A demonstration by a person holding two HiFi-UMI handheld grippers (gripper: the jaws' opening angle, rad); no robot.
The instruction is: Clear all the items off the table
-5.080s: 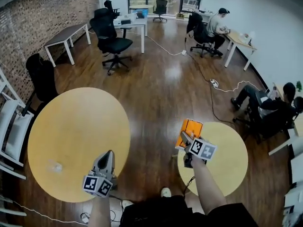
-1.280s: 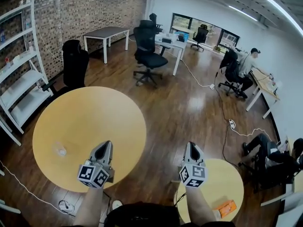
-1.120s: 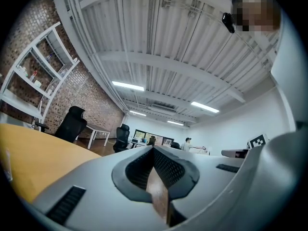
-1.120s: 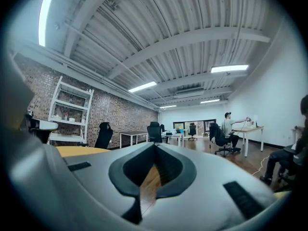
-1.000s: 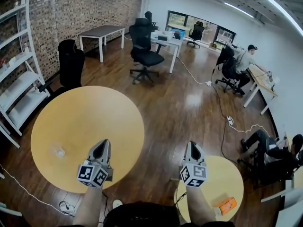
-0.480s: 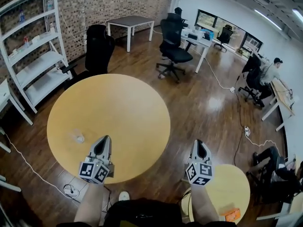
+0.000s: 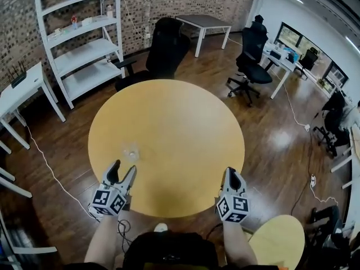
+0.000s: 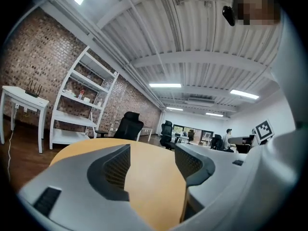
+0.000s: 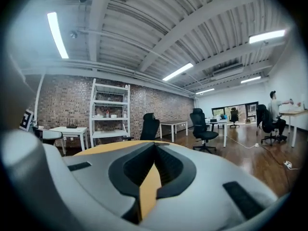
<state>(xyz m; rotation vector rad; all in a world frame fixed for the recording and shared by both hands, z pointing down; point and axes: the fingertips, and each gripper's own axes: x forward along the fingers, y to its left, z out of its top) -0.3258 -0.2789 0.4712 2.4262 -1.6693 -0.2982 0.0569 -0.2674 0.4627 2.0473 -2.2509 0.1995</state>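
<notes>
Over the round tabletop, the left tool, its jaws just opened and nothing yet between them, faces the lone small clear item just ahead, apparently to take it. The right tool hangs closed and empty at the near edge.

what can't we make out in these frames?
1. Small clear item on the big table: too small in the head view to identify, and neither gripper view shows it.
2. Small table: cut off by the head view's bottom edge, so what it holds cannot be told.
3. Shelf items: too small in every view to name.
</notes>
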